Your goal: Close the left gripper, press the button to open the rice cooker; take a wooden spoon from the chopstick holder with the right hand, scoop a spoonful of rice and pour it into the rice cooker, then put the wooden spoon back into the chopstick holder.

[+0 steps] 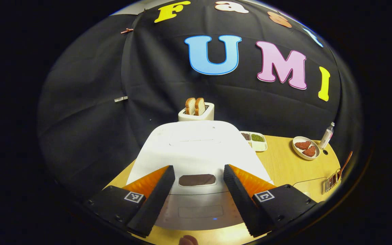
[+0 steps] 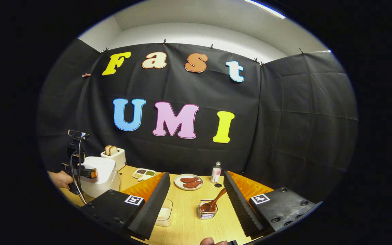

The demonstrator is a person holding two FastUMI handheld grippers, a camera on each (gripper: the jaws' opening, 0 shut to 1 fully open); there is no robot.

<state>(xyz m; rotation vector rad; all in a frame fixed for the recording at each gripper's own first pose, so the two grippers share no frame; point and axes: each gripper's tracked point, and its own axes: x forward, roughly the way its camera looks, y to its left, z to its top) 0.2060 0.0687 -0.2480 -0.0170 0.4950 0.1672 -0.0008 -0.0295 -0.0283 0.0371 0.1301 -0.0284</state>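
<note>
The white rice cooker (image 1: 196, 149) stands close in front of me in the left gripper view, lid down. Its dark oval button (image 1: 197, 179) lies between the fingers of my left gripper (image 1: 198, 168), which is open and hovers just above the cooker's front. In the right gripper view my right gripper (image 2: 196, 175) is open over the table with nothing in it. Ahead of it a wire chopstick holder (image 2: 207, 209) holds the wooden spoon (image 2: 216, 200), leaning to the right. A clear container of rice (image 2: 163, 214) sits beside the left finger. The rice cooker (image 2: 100, 175) is far left, with the left gripper (image 2: 93, 173) and a hand (image 2: 60, 178) at it.
On the wooden table (image 2: 189, 228) are a toaster with bread (image 2: 114, 156), a divided tray of beans (image 2: 144, 173), a plate of meat (image 2: 189, 182) and a small bottle (image 2: 215, 172) along the back. The black cloth wall stands right behind them.
</note>
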